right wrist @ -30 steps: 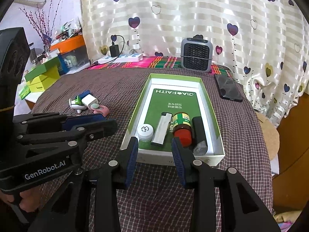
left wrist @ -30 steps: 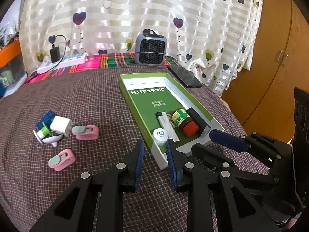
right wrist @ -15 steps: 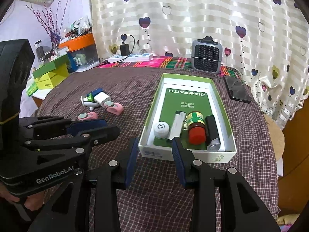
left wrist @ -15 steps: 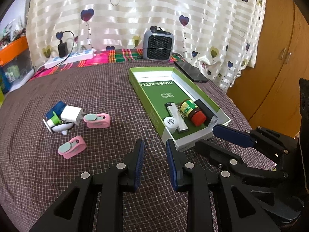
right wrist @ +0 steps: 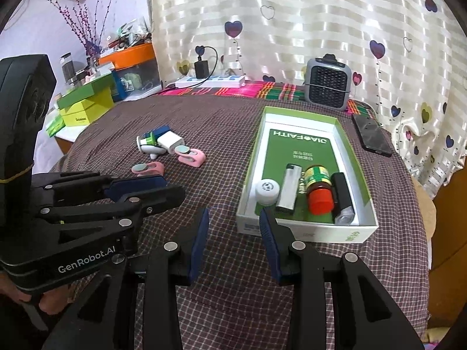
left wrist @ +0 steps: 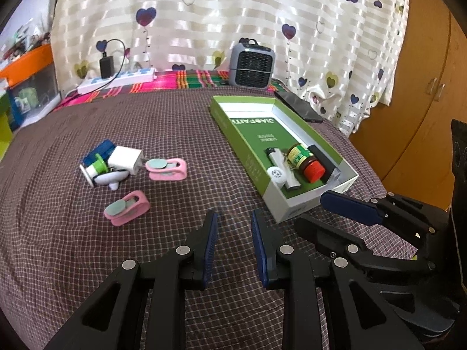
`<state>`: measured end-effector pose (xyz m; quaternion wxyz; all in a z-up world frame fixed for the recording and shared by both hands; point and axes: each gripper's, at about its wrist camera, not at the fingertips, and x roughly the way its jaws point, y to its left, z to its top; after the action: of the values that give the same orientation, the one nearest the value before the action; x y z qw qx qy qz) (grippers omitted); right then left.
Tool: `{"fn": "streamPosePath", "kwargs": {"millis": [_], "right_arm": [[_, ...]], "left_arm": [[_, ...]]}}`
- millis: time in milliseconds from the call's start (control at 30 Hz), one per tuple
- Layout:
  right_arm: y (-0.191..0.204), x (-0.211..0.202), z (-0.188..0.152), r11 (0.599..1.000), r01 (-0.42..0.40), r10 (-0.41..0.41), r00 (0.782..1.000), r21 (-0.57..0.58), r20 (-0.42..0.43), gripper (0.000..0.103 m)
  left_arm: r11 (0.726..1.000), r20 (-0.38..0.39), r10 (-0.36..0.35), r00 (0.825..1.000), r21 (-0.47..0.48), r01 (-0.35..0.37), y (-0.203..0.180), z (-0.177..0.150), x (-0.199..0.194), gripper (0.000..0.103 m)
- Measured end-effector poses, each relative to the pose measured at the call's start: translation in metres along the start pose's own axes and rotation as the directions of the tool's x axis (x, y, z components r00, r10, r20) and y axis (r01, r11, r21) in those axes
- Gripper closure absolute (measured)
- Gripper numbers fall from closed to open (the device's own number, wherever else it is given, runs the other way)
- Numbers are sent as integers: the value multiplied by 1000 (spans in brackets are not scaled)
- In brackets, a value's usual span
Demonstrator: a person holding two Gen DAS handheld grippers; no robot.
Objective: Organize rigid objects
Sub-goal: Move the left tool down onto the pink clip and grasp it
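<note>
A green-and-white open box (left wrist: 254, 172) (right wrist: 303, 233) lies on the checked cloth. It holds a white round jar (left wrist: 277, 173), a silver lighter (right wrist: 289, 192), a red-capped bottle (left wrist: 303, 160) and a black stick (right wrist: 343, 192). Loose to its left lie two pink clips (left wrist: 167, 169) (left wrist: 127, 208), a white charger plug (left wrist: 125, 159) and small blue and green pieces (left wrist: 97, 160). My left gripper (left wrist: 235, 218) hovers open and empty just short of the nearer clip. My right gripper (right wrist: 233, 215) stands open and empty before the box's near left corner.
A black phone (left wrist: 297, 106) lies right of the box, and a grey mini heater (left wrist: 251, 65) and a power strip (left wrist: 116, 80) stand at the back. Wooden cupboard doors (left wrist: 423, 87) are at the right. Green boxes (right wrist: 84, 105) sit off the table's left edge.
Both grippers have drawn back and leftward from the box, which now sits farther right in each view. The loose clips are nearer the left gripper. Jaw gaps are unchanged.
</note>
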<state>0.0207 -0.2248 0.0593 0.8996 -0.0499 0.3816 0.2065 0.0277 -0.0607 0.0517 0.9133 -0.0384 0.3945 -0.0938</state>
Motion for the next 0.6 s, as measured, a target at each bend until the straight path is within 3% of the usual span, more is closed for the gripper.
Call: {"fn": "streamPosePath", "kwargs": {"millis": [600], "right_arm": [[16, 10, -1, 999, -43, 43, 999, -19, -22, 65]], "left_arm": [[999, -2, 26, 1000, -27, -26, 23, -8, -1, 79]]}}
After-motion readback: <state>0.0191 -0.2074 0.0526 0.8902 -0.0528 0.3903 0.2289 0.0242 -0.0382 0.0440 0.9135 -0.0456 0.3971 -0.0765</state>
